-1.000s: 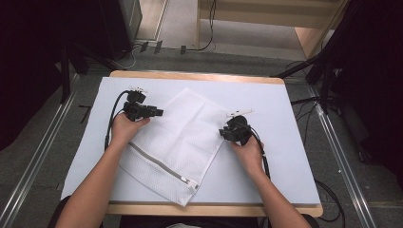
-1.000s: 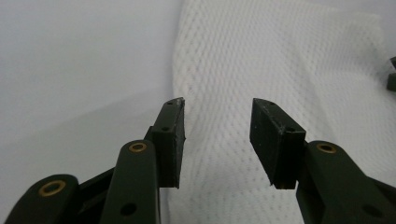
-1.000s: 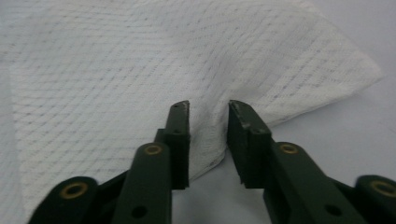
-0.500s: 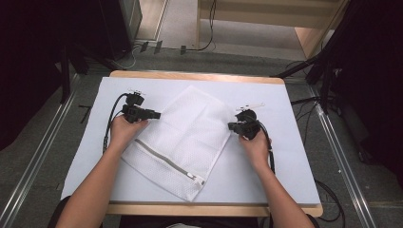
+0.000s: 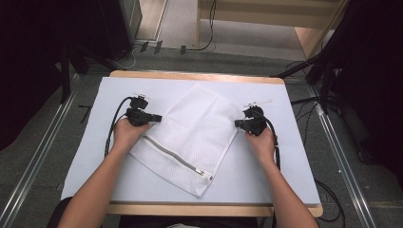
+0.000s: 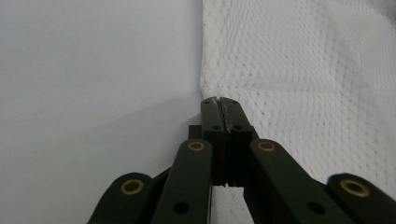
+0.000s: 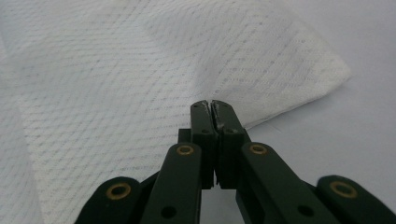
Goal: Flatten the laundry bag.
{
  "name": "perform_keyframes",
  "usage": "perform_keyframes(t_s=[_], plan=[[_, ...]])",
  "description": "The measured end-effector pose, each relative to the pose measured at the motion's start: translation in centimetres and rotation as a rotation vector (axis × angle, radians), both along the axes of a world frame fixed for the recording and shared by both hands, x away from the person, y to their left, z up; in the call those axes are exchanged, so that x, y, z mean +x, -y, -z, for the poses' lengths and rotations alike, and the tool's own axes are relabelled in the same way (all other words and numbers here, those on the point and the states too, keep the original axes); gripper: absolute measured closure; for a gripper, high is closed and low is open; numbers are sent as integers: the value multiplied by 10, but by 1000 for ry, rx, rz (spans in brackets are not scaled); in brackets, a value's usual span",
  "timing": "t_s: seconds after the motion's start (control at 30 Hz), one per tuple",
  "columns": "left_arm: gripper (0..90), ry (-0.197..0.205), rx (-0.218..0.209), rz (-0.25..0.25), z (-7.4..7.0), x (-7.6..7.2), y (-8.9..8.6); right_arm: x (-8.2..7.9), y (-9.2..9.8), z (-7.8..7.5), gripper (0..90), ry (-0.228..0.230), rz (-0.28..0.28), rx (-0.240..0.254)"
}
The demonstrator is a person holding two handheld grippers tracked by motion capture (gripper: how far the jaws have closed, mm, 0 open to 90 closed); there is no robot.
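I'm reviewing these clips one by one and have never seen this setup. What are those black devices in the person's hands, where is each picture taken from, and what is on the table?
A person holds two hand-held black two-jaw grippers, the left gripper and the right gripper. One camera looks down from above; one rides on each gripper, looking along its jaws. On the pale-covered table lies a white mesh zippered laundry bag. Both jaws are closed at the bag's opposite edges; whether they pinch mesh, I cannot tell.

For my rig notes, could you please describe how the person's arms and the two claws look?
Both forearms are bare, with no sleeves in view. The left claw and right claw are black, each trailing a black cable. Up close, the left claw's flat jaws hang on bar linkages with brass-coloured pivot rings, as do the right claw's.
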State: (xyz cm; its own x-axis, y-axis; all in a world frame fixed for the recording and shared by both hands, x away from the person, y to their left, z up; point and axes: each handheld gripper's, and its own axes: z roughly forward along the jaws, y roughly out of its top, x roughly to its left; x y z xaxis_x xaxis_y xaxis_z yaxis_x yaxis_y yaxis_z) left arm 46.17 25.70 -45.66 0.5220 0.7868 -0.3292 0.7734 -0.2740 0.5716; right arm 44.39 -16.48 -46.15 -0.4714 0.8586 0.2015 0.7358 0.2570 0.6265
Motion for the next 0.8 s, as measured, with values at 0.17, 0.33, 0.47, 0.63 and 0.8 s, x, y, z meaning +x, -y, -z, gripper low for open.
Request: perform_keyframes(t_s=[0.17, 0.33, 0.47, 0.63, 0.8], plan=[[900, -71, -53, -22, 0, -20, -8, 6, 1, 0, 900, -3, -7, -14], [900, -69, -72, -42, -2, -40, -14, 14, -4, 0, 900, -6, -29, -20], [900, -65, -64, -57, -4, -58, -23, 21, -16, 0, 900, -5, -57, -29], [900, -57, -64, -79, -9, -81, -35, 31, -36, -1, 900, -1, -90, -41], [856, -55, -77, -77, -10, -98, -45, 39, -55, 1, 900, -2, -121, -37]])
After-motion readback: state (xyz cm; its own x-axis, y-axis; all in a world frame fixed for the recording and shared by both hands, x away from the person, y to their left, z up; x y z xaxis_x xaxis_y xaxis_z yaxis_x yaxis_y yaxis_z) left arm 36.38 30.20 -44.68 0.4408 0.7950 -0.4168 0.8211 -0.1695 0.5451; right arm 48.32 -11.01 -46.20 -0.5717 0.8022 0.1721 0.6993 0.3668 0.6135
